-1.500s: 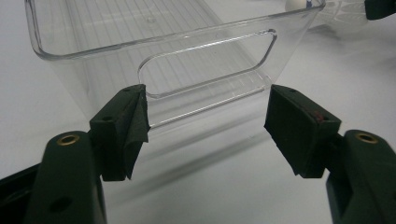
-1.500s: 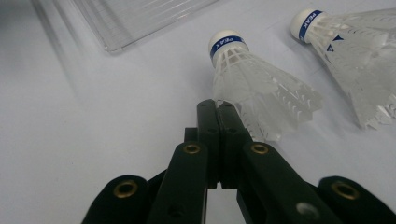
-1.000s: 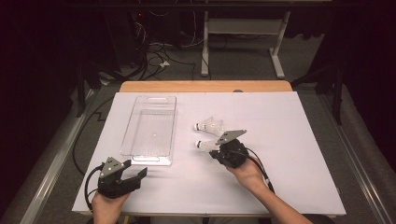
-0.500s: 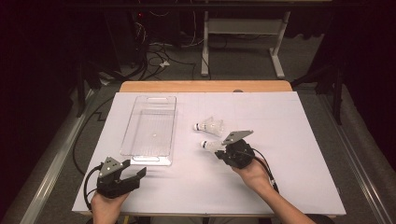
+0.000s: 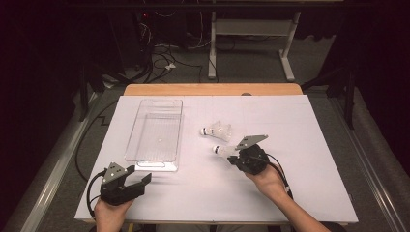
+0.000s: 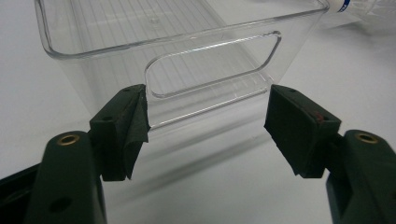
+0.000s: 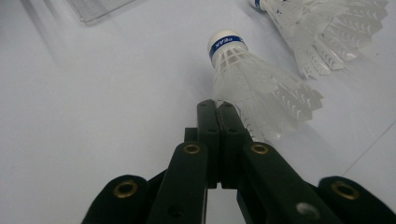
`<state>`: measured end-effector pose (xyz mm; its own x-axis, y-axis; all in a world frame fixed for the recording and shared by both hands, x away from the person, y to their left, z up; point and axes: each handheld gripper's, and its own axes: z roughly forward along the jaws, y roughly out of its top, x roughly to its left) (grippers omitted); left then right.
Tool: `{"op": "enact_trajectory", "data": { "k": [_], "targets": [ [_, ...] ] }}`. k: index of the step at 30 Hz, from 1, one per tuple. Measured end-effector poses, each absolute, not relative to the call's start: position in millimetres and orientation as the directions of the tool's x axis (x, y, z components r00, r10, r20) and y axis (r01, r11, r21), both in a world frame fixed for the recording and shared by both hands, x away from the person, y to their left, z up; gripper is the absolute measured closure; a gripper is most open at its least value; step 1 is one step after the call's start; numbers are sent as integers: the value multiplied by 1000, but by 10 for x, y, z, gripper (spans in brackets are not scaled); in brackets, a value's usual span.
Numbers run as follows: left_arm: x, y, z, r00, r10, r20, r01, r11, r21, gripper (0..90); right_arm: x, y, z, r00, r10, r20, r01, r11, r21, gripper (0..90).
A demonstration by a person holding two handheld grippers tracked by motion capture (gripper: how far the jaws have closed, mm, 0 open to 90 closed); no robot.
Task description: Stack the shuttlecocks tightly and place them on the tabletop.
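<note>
Two shuttlecocks on the white tabletop [image 5: 309, 193], right of a clear plastic bin [image 5: 155, 133]. Nearer shuttlecock [image 5: 220, 150] on its side, cork end with blue band pointing toward the bin, feather skirt back toward the right claw [image 5: 233, 158]. Farther shuttlecock [image 5: 218, 131] just beyond it, apart, also on its side.

Right claw pressed together, jaws meeting flat in the right gripper view, tips at the rim of the nearer shuttlecock's skirt [image 7: 261, 95]; whether a feather edge is nipped between them, cannot tell. Left claw [image 5: 138, 180] spread wide, nothing between the pads [image 6: 299, 126], aimed at the handle cut-out in the bin's near end wall [image 6: 210, 60].

Handling, as a judgement: very light, likely to skid or roll on the smooth sheet at a nudge. Skirt thin, springy, easily crushed or bent. Cork firm, rounded, a little slippery. Best hold probably across the cork or the stiff neck just behind the band, gentle pinch only.
</note>
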<state>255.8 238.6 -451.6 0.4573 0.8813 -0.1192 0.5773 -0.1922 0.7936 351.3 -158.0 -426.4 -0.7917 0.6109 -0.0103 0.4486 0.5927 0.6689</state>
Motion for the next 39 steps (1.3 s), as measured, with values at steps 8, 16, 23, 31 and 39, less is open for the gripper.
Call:
{"op": "enact_trajectory", "data": {
  "k": [8,16,23,31,39],
  "targets": [
    [2559,2385,-4517,456,882,-119,578,-192,793,312,3515,-1658,-4246,-782,623,-12,458,588,667,900],
    [2558,2385,-4518,455,882,-122,578,-187,795,312,3519,-1747,-4228,-771,637,-12,470,581,664,900],
    [2557,2384,-4517,454,883,-122,578,-188,794,312,3524,-1825,-4219,-764,645,-18,476,582,660,900],
    [2556,2385,-4516,455,882,-119,579,-192,793,312,3545,-1906,-4211,-754,657,-19,486,577,657,900],
    [2556,2384,-4516,455,883,-119,578,-191,793,312,3590,-1963,-4193,-742,670,-23,496,572,653,900]
  ]
}}
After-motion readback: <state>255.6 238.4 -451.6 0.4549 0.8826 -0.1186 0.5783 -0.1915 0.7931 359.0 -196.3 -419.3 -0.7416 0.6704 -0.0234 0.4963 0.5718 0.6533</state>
